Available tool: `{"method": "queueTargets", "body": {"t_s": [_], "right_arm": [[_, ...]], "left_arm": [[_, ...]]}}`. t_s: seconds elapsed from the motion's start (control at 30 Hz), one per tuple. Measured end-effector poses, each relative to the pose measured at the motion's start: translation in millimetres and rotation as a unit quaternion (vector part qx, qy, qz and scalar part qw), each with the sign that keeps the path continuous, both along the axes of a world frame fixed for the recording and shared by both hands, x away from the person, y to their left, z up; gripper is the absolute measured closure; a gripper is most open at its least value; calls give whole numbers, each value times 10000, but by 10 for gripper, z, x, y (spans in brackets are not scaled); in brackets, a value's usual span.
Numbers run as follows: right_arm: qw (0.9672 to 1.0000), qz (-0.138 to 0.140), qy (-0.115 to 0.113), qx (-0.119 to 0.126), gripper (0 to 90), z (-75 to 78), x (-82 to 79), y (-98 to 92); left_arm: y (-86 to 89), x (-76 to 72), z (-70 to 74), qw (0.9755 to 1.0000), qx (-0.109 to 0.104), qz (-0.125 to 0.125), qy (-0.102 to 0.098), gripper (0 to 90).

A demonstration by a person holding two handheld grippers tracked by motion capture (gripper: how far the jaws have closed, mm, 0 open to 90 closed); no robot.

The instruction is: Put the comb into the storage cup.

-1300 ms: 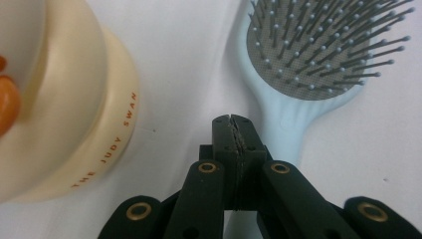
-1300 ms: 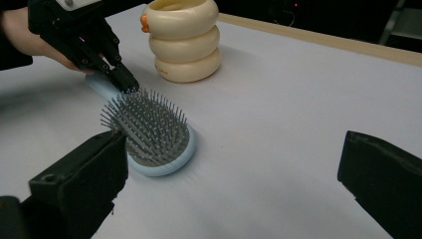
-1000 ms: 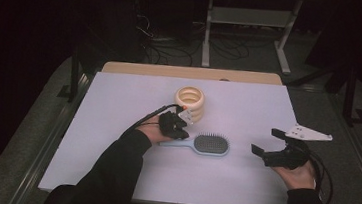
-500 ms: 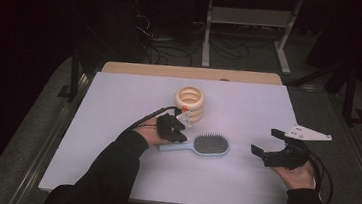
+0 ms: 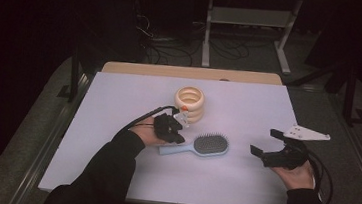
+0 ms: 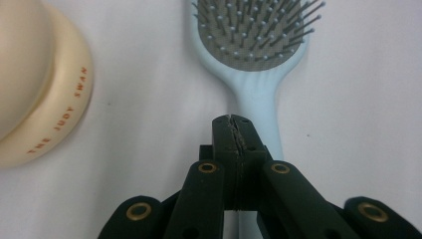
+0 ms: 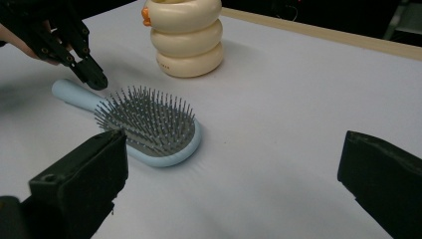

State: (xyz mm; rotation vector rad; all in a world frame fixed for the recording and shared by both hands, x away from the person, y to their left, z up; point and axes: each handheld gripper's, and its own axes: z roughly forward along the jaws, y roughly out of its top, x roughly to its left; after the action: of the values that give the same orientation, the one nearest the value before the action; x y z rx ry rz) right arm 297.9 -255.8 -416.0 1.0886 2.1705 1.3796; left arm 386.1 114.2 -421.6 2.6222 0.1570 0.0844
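Hairbrush, pale blue plastic with grey bristle pad (image 5: 199,147), has swung slightly anticlockwise, just in front of cream ringed duck holder (image 5: 190,103). Left gripper (image 5: 177,136) pinched shut over brush handle (nudging, not holding). Right gripper (image 5: 265,145) waits wide open right of brush, unmoved.

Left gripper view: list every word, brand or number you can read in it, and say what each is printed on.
"THE JUDY SWAN": orange-red capitals running along the bottom ring of the cream ringed holder.
The light blue hairbrush carries no lettering that can be seen.
The hand-held gripper shows no markings.
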Motion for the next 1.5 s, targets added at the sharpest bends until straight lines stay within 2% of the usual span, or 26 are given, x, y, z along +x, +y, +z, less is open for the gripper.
{"method": "queueTargets", "body": {"t_s": [0.13, 0.37, 0.57, 0.7, 0.97, 1.13, 1.27, 1.5], "right_arm": [[10000, 4, 3, 6, 0, 0, 0, 1], [10000, 7, 11, 5, 0, -1, 0, 3], [10000, 20, 12, 14, 0, -2, 1, 3], [10000, 23, 18, 19, 0, -2, 2, 2], [10000, 38, 24, 14, 0, -5, 5, 5], [10000, 55, 30, 6, 0, -7, 6, 7], [10000, 60, 35, 11, 0, -7, 7, 6], [10000, 71, 38, 4, 0, -9, 8, 9]], "left_arm": [[37, 0, 86, 9999, -115, 58, 25, 898], [13, 13, 159, 9997, -140, 82, 184, 826], [-50, 28, 183, 9986, -267, 68, 459, 716], [-96, 33, 164, 9979, -306, 66, 569, 601], [-162, 64, 101, 9975, -167, 130, 670, 428], [-181, 85, 37, 9968, -77, 136, 786, 370], [-223, 73, -12, 9974, 74, 103, 715, 337], [-258, 58, -60, 9973, 206, 73, 698, 356]]}}
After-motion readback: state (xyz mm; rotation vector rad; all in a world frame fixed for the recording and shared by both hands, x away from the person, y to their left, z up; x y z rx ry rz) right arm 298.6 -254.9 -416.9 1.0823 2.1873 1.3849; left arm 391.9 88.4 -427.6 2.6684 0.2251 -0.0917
